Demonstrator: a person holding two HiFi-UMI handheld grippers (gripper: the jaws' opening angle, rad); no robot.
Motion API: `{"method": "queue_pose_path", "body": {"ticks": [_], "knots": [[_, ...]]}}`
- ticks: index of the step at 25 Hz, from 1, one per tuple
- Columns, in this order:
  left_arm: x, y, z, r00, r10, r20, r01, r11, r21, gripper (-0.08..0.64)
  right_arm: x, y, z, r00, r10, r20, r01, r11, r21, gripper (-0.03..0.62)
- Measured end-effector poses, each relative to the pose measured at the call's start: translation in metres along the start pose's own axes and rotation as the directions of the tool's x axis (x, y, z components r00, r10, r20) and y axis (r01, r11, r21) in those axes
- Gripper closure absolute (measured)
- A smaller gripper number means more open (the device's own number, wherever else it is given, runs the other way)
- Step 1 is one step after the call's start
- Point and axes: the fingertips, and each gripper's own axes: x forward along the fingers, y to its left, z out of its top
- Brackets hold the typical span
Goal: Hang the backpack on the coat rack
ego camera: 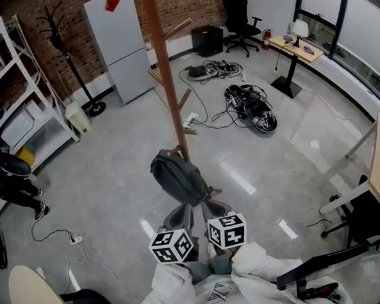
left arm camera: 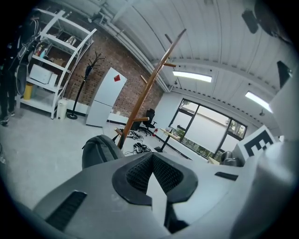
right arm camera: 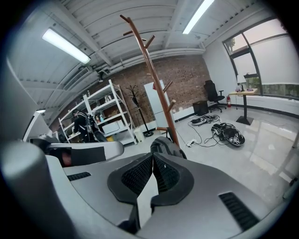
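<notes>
A tall brown wooden coat rack (ego camera: 166,72) rises in the middle of the head view. The grey backpack (ego camera: 179,177) sits against its lower pole, by a low peg; whether it hangs from the peg or rests on the floor I cannot tell. Both grippers are just short of the backpack, side by side, each with its marker cube behind it. My left gripper (ego camera: 183,214) is shut with nothing between its pads, and so is my right gripper (ego camera: 213,210). The left gripper view has the backpack (left arm camera: 100,149) beyond the shut jaws (left arm camera: 153,157). The right gripper view has it (right arm camera: 166,144) beyond the jaws (right arm camera: 152,156), below the rack (right arm camera: 154,84).
A black coat stand (ego camera: 70,56) and a white cabinet (ego camera: 122,43) stand at the back. White shelving (ego camera: 21,94) and a person (ego camera: 12,178) are on the left. Cables and a dark bundle (ego camera: 253,109) lie on the floor right of the rack. Desks (ego camera: 297,46) stand along the right.
</notes>
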Motion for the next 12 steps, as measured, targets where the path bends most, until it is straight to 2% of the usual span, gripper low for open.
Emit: {"method": "queue_pose_path", "body": {"ticks": [12], "knots": [[-0.027, -0.008, -0.016, 1.000, -0.004, -0.021, 0.005, 0.999, 0.039, 0.558, -0.029, 0.008, -0.016, 0.997, -0.064, 0.041, 0.063, 0.997, 0.033, 0.578]]}}
